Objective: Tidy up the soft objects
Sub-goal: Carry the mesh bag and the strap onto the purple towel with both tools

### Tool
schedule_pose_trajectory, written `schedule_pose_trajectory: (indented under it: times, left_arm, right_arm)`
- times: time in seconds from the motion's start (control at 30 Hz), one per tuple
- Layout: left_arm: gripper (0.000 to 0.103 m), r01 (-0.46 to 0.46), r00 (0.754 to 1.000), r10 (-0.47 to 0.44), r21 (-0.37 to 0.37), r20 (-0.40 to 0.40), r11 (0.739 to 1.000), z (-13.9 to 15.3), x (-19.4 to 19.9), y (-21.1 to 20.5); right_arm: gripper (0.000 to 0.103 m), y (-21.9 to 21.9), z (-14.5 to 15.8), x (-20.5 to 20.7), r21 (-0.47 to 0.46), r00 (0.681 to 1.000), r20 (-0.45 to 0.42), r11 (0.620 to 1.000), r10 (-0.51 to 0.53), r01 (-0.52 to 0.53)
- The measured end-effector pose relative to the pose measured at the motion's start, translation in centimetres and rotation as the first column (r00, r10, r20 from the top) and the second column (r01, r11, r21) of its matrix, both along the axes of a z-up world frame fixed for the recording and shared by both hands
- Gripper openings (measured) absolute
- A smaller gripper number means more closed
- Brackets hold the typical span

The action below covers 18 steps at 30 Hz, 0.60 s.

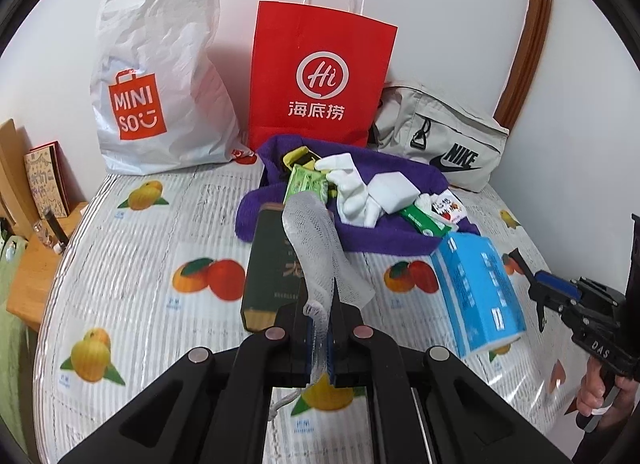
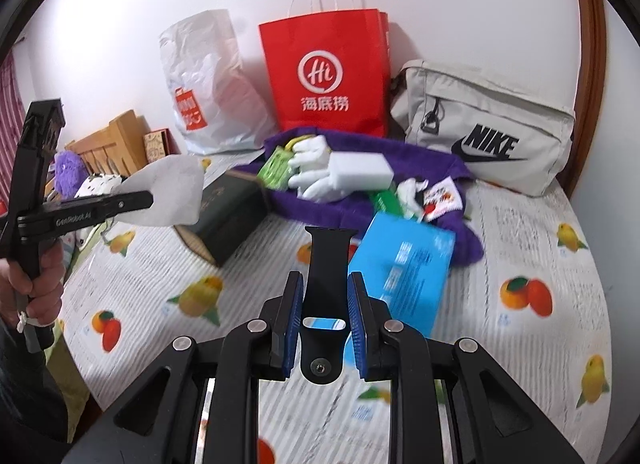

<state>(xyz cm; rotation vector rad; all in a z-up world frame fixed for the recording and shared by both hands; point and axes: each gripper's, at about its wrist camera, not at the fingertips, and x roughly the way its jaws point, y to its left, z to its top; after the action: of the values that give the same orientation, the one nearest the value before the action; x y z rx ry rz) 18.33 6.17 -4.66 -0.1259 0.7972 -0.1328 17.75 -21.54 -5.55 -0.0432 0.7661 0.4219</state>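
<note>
Currently the left gripper (image 1: 320, 328) is clamped on a white foam mesh sleeve (image 1: 324, 248), which hangs free above the table (image 1: 132, 248), pinched only near one end while most of its length sticks out beyond the fingers. The right gripper (image 2: 323, 304) hovers over the table with its jaws narrowly parted and nothing between them.

The sleeve looks light and springy, so a quick swing could likely tug it out of such a thin pinch, or its loose end could catch on the dark green box (image 1: 272, 264) just below it. The remaining soft things, white gloves (image 1: 352, 192) and a white sponge block (image 1: 394, 190), lie tangled with green packets (image 1: 306, 184) on the purple towel (image 1: 384, 236); grabbing one may drag its neighbours along.

A blue tissue box (image 1: 480, 292) sits tilted at the towel's edge near the right gripper and could be knocked. Either standing bag, the red paper bag (image 1: 320, 76) or the white plastic bag (image 1: 160, 76), may topple or fold if the sleeve is pushed against its rim.
</note>
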Motion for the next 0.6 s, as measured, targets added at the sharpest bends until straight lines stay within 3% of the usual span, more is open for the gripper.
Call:
schedule_pose_trajectory:
  times: [0.6]
  left_arm:
    - [0.005,0.024,1.0,-0.024,-0.021,-0.012,0.999,0.3,8.9,-1.1]
  right_arm:
    - [0.023,-2.0,0.2,11.4,-0.025,0.997,0.029,0.997,-0.067,0.067]
